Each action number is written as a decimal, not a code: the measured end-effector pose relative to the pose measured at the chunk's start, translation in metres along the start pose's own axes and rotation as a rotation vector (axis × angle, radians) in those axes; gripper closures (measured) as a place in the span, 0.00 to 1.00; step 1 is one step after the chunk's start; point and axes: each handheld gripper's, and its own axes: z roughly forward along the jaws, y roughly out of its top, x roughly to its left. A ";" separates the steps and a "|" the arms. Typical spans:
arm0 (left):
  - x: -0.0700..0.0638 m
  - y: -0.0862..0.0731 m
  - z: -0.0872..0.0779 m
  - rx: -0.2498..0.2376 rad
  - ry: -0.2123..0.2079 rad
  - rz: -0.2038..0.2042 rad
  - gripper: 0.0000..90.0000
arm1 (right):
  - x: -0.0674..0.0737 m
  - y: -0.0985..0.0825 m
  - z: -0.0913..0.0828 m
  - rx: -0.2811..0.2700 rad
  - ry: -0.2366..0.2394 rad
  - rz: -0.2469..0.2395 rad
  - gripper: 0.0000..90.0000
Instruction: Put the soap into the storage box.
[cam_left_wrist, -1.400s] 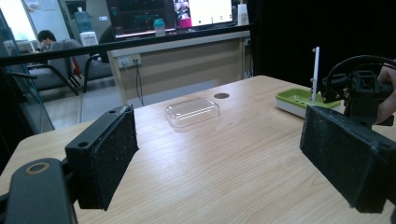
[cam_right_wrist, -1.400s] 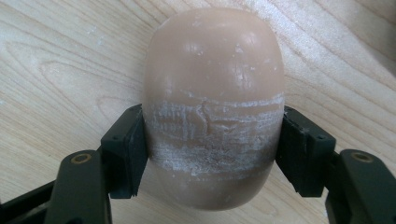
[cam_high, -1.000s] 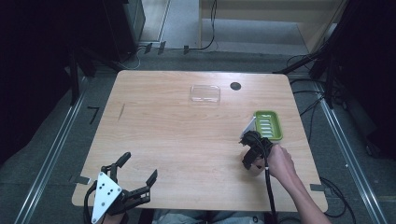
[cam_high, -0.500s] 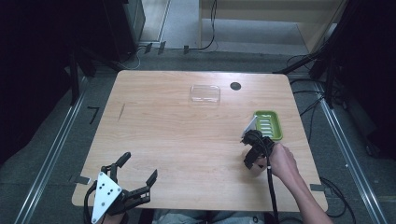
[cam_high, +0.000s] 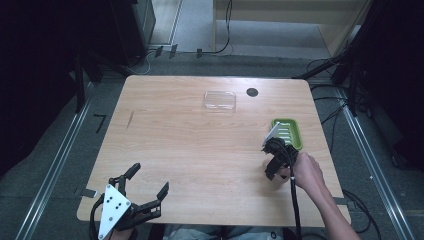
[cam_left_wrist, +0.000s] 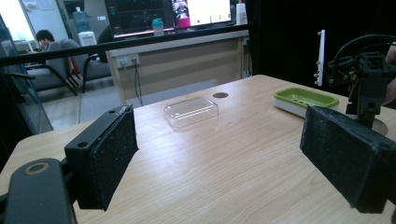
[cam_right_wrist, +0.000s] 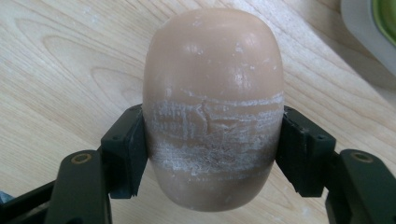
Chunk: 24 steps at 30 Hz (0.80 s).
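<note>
green soap dish sat empty beside the right tongs, clamped on a tan soap bar; clear lid lay apart; left tongs gaped.

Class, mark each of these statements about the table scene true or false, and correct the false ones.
1. The right gripper is shut on the tan bar of soap. True.
2. The left gripper holds the clear plastic lid. False: its jaws stand open and empty near the front edge of the table; the lid lies at the far side.
3. The green soap dish has the soap lying in it. False: the soap is beside the dish, between the right gripper's jaws.
4. The green soap dish sits on the right side of the table. True.
</note>
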 end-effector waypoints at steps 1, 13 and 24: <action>0.000 0.000 0.000 0.000 0.000 0.001 0.13 | -0.001 0.000 -0.001 -0.001 0.001 0.000 0.37; 0.000 0.000 0.000 0.002 -0.005 0.006 0.13 | -0.011 -0.004 -0.008 -0.007 0.001 0.019 0.37; 0.000 0.000 0.000 0.000 -0.006 0.005 0.13 | -0.019 -0.007 -0.015 -0.010 0.000 0.033 0.37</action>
